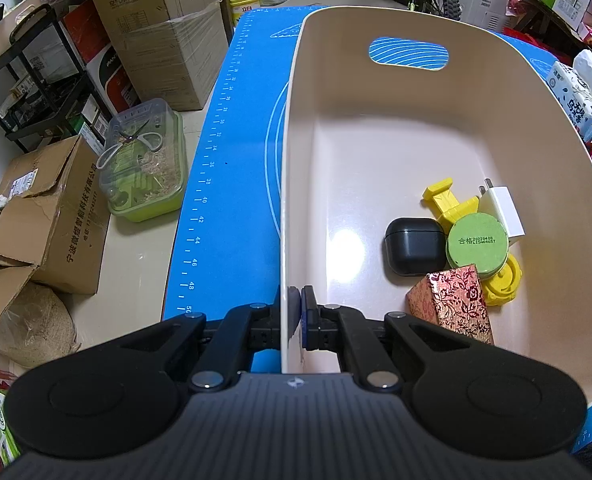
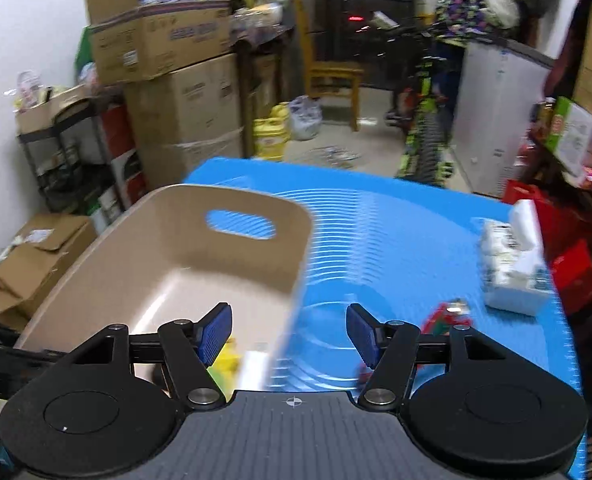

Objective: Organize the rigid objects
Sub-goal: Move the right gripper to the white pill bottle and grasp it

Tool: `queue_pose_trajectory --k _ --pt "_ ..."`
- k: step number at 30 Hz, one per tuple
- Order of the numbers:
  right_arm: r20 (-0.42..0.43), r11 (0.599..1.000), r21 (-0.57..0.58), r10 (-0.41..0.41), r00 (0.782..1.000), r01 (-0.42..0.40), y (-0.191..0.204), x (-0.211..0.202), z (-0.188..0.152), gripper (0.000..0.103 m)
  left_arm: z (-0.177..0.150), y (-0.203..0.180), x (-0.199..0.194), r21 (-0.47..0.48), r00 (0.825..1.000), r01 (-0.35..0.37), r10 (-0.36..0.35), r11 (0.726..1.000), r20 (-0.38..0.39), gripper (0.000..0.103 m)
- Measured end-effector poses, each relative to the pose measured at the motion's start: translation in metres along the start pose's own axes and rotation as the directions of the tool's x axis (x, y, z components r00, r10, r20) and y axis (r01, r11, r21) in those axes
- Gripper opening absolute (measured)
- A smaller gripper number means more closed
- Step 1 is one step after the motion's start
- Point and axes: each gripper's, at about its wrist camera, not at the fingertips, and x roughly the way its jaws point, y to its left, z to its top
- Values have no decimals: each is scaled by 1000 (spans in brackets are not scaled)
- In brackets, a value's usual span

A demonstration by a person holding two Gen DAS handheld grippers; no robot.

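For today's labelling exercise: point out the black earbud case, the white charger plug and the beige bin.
black earbud case [image 1: 415, 246]: left wrist view, middle of its lid.
white charger plug [image 1: 501, 210]: left wrist view, its white body.
beige bin [image 1: 407, 20]: left wrist view, far rim above the handle slot.

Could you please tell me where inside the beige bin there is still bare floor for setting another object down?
The beige bin is bare along its far end below the handle slot, and along the wall pinched by the left gripper. The opposite near corner is crowded: black case, green disc, white charger, yellow pieces and red patterned box sit clustered there.
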Motion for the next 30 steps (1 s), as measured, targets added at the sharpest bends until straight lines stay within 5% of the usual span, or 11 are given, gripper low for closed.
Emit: queue_pose_trajectory --k 14,30 --pt "-139 985 46 -157 978 165 -96 32 -37 71 0 0 -1 -3 1000 -7 7 1000 0 8" --pt "-237 976 91 -173 956 199 -121 62 -70 71 0 -1 -2 -5 1000 -10 10 1000 0 8"
